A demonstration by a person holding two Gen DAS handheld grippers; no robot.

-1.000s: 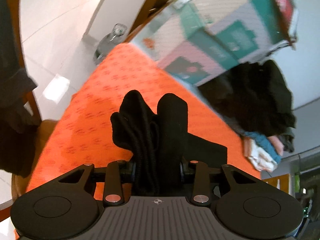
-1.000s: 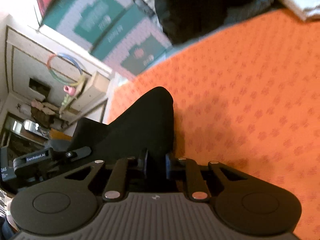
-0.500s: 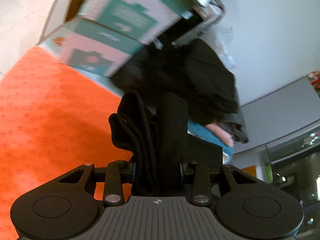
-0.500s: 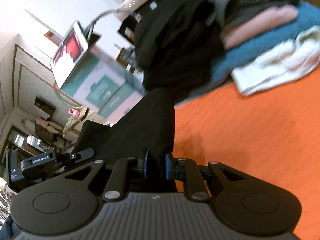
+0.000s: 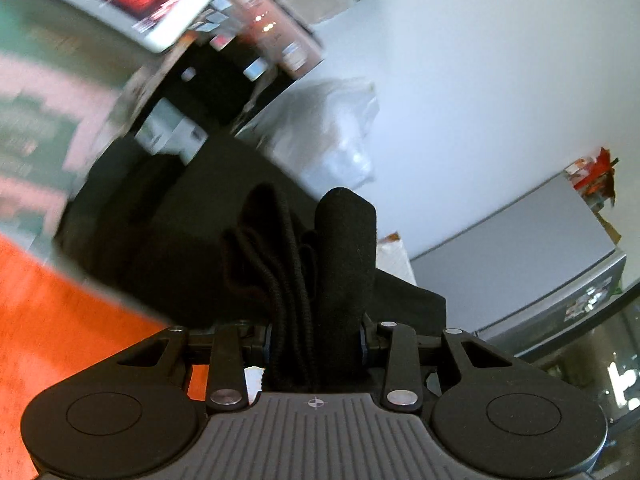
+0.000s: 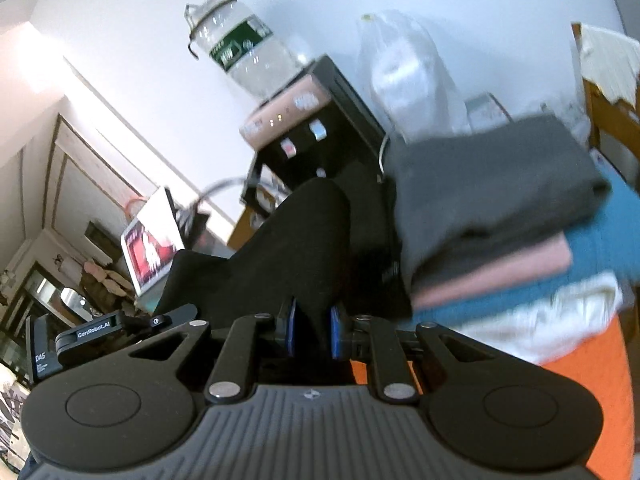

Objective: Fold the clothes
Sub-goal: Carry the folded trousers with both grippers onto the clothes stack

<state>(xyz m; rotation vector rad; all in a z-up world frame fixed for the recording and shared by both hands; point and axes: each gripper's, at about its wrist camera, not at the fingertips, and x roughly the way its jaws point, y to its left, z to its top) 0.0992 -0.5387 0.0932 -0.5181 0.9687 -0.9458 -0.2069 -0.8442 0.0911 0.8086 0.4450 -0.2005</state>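
Orange tablecloth [image 5: 60,328] below, folded stack [image 6: 500,240] ahead-right.
My left gripper [image 5: 316,340] and right gripper [image 6: 314,332] both clamped the black garment [image 5: 344,248].

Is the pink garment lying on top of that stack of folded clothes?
No, the pink garment lies under a dark grey garment, which tops the stack.

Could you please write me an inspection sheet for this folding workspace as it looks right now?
Surface: orange patterned cloth.
Job's things: black garment held up by both grippers; folded stack of grey, pink, blue and white items.
Clutter: plastic bag; printed boxes, blurred.
Grippers: left gripper and right gripper each shut on the garment.
Cables: grey cable by the dispenser.
Surroundings: water dispenser, white wall.
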